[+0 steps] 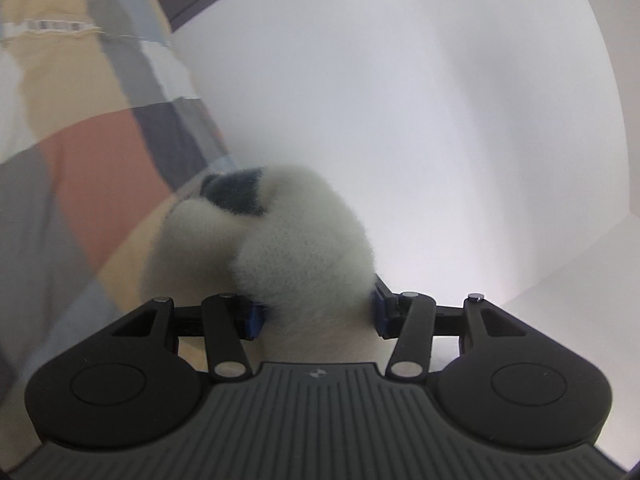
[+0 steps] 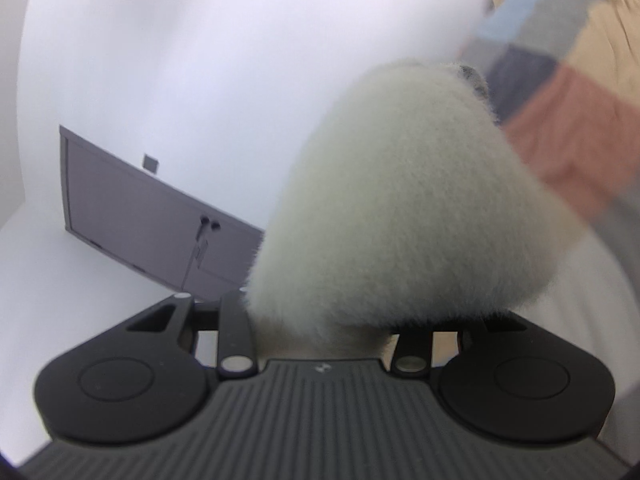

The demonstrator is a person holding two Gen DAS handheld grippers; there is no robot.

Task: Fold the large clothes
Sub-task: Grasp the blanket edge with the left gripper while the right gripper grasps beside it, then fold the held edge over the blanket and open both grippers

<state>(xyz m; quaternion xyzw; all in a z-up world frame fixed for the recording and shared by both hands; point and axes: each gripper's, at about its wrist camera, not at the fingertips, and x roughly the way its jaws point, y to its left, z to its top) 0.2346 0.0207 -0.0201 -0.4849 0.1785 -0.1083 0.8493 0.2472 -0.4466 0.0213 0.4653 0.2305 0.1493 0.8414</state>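
A fuzzy cream-white garment with a dark patch [image 1: 280,240] is bunched between the blue pads [image 1: 254,318] of my left gripper [image 1: 318,314], which is shut on it and holds it up in the air. The same fuzzy garment [image 2: 400,208] fills the middle of the right wrist view and covers the fingers of my right gripper [image 2: 320,328], which is shut on it. Both grippers point upward toward the white walls. The rest of the garment is hidden from view.
A person in a colour-block sweater [image 1: 80,140] stands close on the left of the left view and at the right of the right view [image 2: 568,120]. A grey double door [image 2: 160,220] sits in the white wall.
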